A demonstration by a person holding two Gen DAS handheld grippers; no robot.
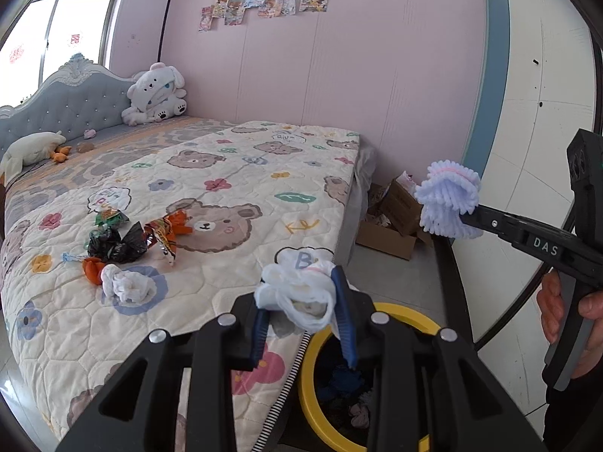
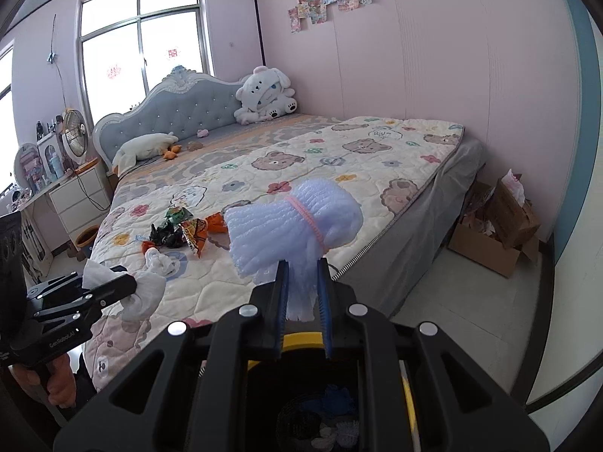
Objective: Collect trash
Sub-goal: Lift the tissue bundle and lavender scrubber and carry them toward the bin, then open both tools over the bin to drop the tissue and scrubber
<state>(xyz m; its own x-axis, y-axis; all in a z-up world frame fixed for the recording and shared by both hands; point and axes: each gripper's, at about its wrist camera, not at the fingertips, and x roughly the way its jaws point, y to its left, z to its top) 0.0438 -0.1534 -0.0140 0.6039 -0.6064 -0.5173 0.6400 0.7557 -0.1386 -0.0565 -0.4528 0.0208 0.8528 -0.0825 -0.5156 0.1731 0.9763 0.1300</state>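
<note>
Both loads carried, bin directly beneath. Left gripper fingers pinching a crumpled white tissue wad, hanging over the yellow-rimmed trash bin at lower centre. Right gripper fingers clamped on a white foam fruit net, likewise above the bin's rim. Remaining wrappers on the bed, left of centre, nearer the left hand.

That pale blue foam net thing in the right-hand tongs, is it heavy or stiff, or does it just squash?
The foam net probably squashes easily: it narrows sharply where the right gripper pinches it. It looks light, since its puffed top stands up unsupported. Its ribbed surface likely resists slipping, and it would hardly break if dropped.
</note>
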